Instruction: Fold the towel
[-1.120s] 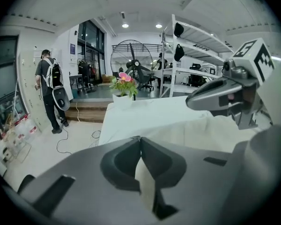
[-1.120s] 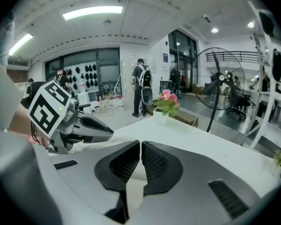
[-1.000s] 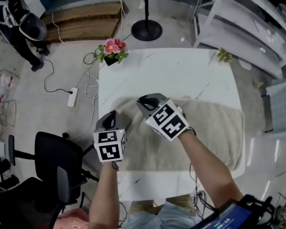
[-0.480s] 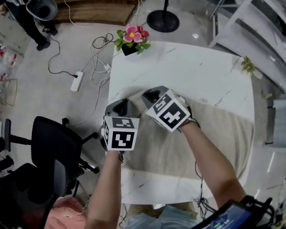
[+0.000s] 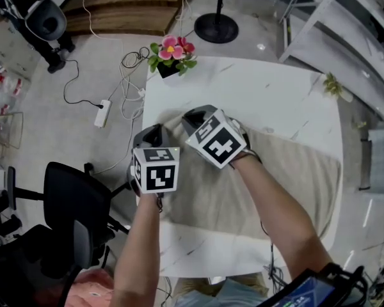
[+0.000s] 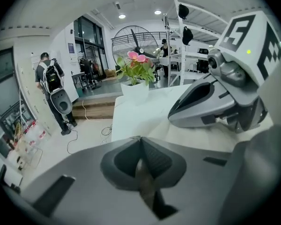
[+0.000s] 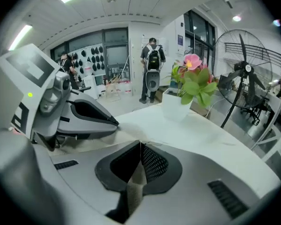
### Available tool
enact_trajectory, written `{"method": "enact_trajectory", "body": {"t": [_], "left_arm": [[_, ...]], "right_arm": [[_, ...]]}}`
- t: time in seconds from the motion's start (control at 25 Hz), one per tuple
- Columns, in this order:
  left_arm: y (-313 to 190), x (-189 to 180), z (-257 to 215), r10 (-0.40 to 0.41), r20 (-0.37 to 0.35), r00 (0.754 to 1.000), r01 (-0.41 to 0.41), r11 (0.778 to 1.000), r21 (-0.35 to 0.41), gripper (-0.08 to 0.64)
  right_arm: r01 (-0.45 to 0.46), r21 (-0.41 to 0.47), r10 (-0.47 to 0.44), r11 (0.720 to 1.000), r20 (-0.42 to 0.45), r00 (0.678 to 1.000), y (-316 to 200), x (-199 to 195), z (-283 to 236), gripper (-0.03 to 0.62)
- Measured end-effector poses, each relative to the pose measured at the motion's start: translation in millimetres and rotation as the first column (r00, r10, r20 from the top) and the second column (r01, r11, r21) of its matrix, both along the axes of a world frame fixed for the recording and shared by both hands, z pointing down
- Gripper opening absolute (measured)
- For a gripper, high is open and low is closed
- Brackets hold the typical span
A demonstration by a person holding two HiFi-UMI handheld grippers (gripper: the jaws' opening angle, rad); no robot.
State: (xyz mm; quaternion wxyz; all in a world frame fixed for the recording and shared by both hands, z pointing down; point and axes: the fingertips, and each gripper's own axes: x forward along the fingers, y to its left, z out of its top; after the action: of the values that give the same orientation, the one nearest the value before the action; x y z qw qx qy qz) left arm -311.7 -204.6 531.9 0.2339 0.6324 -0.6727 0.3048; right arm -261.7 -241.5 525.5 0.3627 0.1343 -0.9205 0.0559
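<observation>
A beige towel [image 5: 278,184] lies spread over the near half of the white table [image 5: 262,88]. My left gripper [image 5: 153,130] is at the towel's left end, by the table's left edge, jaws shut on a strip of towel cloth [image 6: 144,175]. My right gripper [image 5: 193,116] is just right of it and a little farther away, shut on towel cloth [image 7: 135,189] as well. Each gripper view shows the other gripper close beside it: the right gripper [image 6: 215,100] and the left gripper [image 7: 72,111].
A potted pink flower [image 5: 173,53] stands on the table's far left corner. A black office chair [image 5: 77,213] is on the floor to the left, with cables and a power strip [image 5: 102,112]. A fan stand base [image 5: 216,27] is beyond the table, a white shelf rack [image 5: 345,31] to the right.
Both grippers have moved away from me and toward the table's left edge, side by side, taking the towel's end with them. Their jaws have stayed shut.
</observation>
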Motion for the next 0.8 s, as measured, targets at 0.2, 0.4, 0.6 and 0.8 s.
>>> {"method": "enact_trajectory", "body": {"t": [0.2, 0.4, 0.6, 0.8], "left_arm": [[16.4, 4.1, -54.8, -0.021, -0.009, 1.0, 0.022, 0.993, 0.117, 0.008], [45.6, 67.7, -105.8, 0.087, -0.085, 0.993, -0.069, 0.978, 0.194, 0.009], [80.5, 200.3, -94.8, 0.275, -0.184, 0.943, -0.248, 0.956, 0.158, 0.009], [120.5, 336.4, -78.8, 0.434, -0.231, 0.871, -0.418, 0.901, 0.117, 0.008]], "right_arm": [[-0.062, 0.022, 0.058, 0.998, 0.143, 0.988, 12.1, 27.2, -52.4, 0.025], [-0.198, 0.033, 0.19, 0.98, 0.156, 0.969, 37.0, 121.9, -78.4, 0.025], [-0.408, 0.034, 0.402, 0.913, 0.109, 0.909, 54.3, 272.8, -78.9, 0.023], [-0.559, 0.09, 0.557, 0.824, 0.051, 0.829, 68.4, 432.5, -76.8, 0.023]]}}
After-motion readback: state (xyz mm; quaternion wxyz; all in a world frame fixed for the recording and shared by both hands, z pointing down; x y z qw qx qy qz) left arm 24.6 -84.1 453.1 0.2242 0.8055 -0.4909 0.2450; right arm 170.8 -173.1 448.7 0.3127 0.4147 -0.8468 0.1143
